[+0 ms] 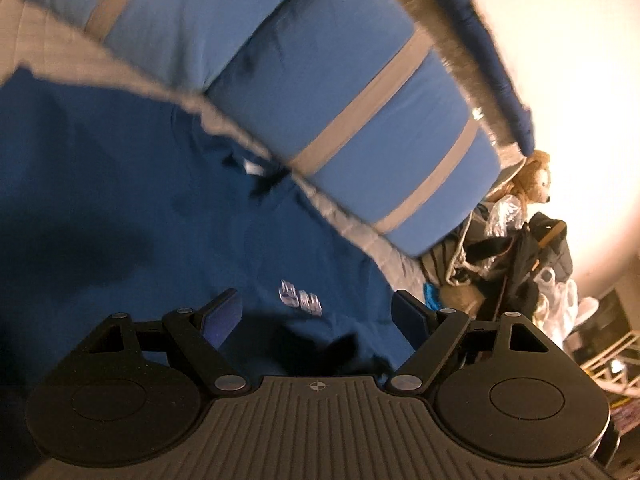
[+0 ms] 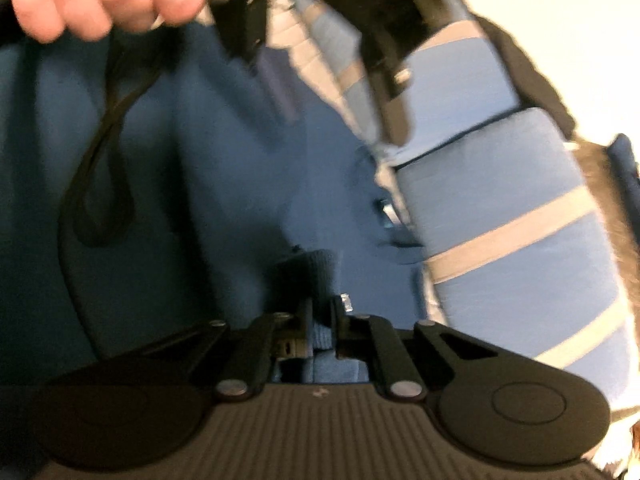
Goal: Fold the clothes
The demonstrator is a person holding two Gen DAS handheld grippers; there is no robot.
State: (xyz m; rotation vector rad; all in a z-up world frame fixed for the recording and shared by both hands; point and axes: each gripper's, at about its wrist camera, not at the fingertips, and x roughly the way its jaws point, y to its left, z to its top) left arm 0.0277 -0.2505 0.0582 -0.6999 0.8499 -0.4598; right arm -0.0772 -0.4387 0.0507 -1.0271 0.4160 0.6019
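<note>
A dark blue shirt [image 1: 140, 200] with a small white logo [image 1: 300, 300] lies spread over a bed. My left gripper [image 1: 318, 308] hangs open just above it, nothing between its fingers. In the right wrist view the same blue shirt [image 2: 224, 184] fills the left and middle. My right gripper [image 2: 322, 312] is shut on a bunched fold of the shirt [image 2: 310, 268], which sticks up between the fingers. A hand [image 2: 104, 0] at the top left grips the other gripper's handle, with a black strap [image 2: 100, 184] dangling from it.
Blue pillows with grey stripes [image 1: 360, 128] lie along the shirt's far edge on a grey quilted cover [image 1: 32, 28]. A plush toy [image 1: 532, 180] and a pile of dark bags and clothes [image 1: 532, 264] sit beyond the bed at the right.
</note>
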